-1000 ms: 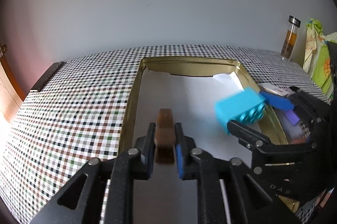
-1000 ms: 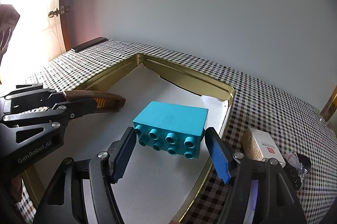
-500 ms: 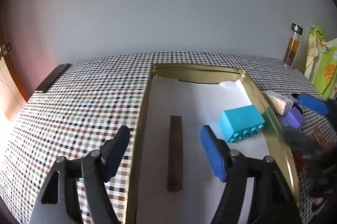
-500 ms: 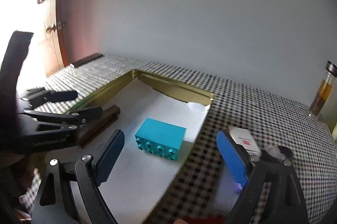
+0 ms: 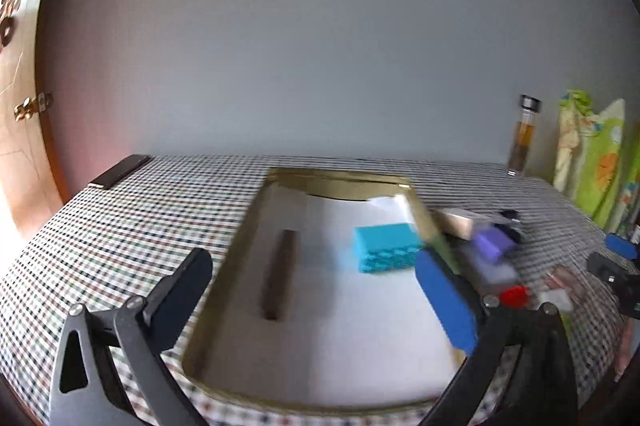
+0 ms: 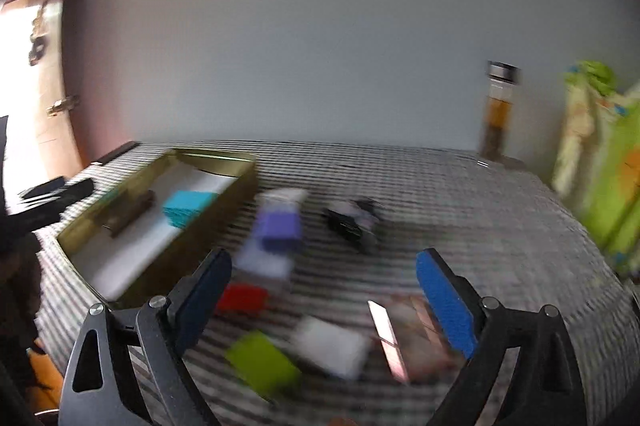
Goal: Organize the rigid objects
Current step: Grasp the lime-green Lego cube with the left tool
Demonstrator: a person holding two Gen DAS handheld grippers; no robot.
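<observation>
A gold tray [image 5: 236, 254] lined with white paper lies on the checked table. In it lie a brown stick [image 5: 280, 276] and a teal toy brick [image 5: 386, 246]. My left gripper [image 5: 320, 298] is open and empty, pulled back above the tray's near end. My right gripper [image 6: 326, 296] is open and empty above a pile of small objects right of the tray [image 6: 192, 230]: a purple block [image 6: 280, 232], a red block [image 6: 242, 300], a green block [image 6: 262, 364], a white block [image 6: 332, 346] and a black clip [image 6: 352, 224]. The right wrist view is blurred.
A glass bottle [image 5: 524, 136] with amber liquid stands at the back right by the wall. Green patterned cloth [image 5: 596, 162] hangs at the far right. A dark flat bar [image 5: 120, 170] lies at the table's back left corner. A small white box [image 5: 456, 222] lies beside the tray.
Both grippers let go: the stick and the teal brick now lie in the tray. Both grippers opened and drew back; the right one swung right over the pile of loose objects.
</observation>
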